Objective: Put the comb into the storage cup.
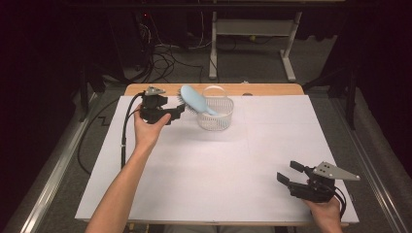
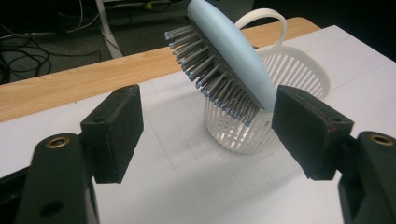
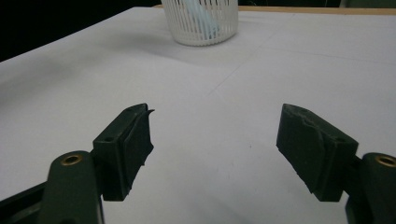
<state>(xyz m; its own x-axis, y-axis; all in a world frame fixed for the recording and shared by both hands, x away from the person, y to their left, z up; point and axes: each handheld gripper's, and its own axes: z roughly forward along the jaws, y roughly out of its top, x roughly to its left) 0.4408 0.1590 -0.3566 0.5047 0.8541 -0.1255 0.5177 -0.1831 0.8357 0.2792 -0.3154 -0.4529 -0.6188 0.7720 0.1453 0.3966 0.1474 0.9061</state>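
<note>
Right gripper rests low at the near table edge, far from the basket, jaws spread, empty. Left gripper, forearm outstretched, just beside the basket, released. Hairbrush leans handle-down in the basket.

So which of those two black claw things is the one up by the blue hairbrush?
The left gripper, beside the hairbrush leaning in the basket; the right gripper sits near the table's front edge.

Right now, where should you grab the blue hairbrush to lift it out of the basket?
Probably the hairbrush head, sticking up over the basket rim. Its handle sits down inside. Come from the left gripper side, one jaw on the smooth blue back, one on the bristles.
</note>
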